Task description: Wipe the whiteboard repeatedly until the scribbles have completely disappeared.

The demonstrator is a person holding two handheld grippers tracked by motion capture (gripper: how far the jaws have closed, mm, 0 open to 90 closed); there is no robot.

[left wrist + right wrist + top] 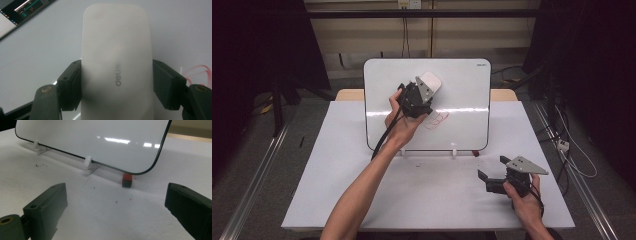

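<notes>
Holding a white eraser (431,81) tight between its two black jaws, the left gripper (424,97) is up against the whiteboard (462,85). In the left gripper view the eraser (116,62) stands tall between the jaws, and both pads press on its sides. It has grey letters on it. The eraser sits on the upper middle part of the board, just above some red scribbles (437,120). The board leans back on small white feet (88,163) at the far side of the white table (337,190).

The right gripper (492,181) rests low near the front right part of the table, well apart from the board. Its jaws stand wide open with nothing between them. Past them, a small red and black block (127,180) lies on the table, just under the board's bottom corner.
</notes>
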